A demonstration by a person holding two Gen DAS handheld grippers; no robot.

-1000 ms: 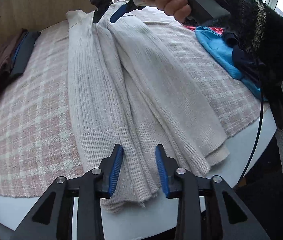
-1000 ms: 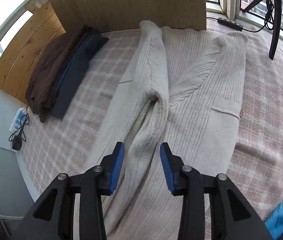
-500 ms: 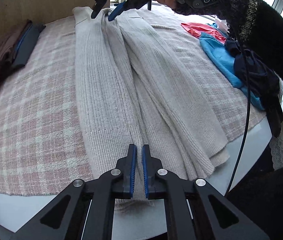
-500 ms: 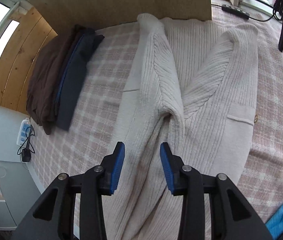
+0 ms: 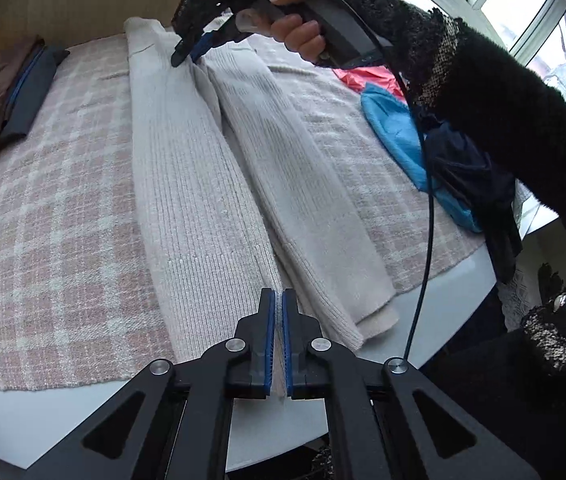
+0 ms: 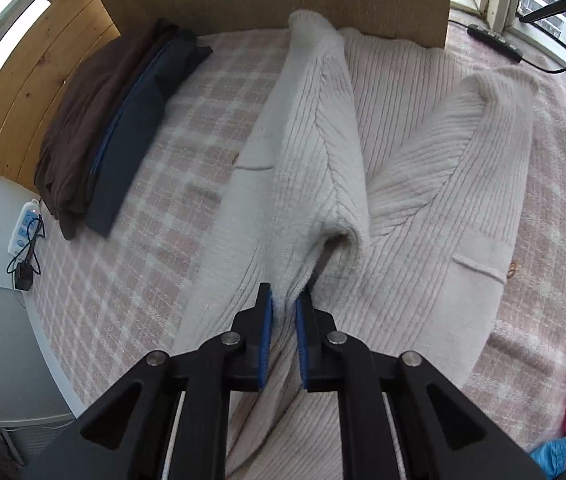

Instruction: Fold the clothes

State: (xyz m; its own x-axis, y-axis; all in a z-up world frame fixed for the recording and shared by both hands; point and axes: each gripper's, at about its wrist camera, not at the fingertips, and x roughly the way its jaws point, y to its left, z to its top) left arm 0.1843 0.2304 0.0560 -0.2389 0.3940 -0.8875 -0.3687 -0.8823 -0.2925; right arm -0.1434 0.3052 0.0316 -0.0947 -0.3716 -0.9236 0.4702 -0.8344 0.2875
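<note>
Now the long cream ribbed-knit cardigan (image 5: pixel 187 184) lies lengthwise down the middle of the pink-and-white checked bed cover (image 5: pixel 43 240), its hem at the bed's near edge and its collar by the wooden headboard, with bare cover open on either side. The left gripper (image 5: pixel 277 340) has its jaws pressed together on the hem at the near edge; half a second ago they were already closed, a second ago spread. The right gripper (image 6: pixel 283 320), held by a hand (image 5: pixel 299 32) in a black fuzzy sleeve, pinches a raised fold of the cardigan near the collar, where earlier its jaws stood apart above the knit. A brown and navy stack of folded clothes (image 6: pixel 111 132) sits at the far left corner; blue and pink garments (image 5: pixel 399 136) crowd the right edge, partly hidden behind the sleeve.
</note>
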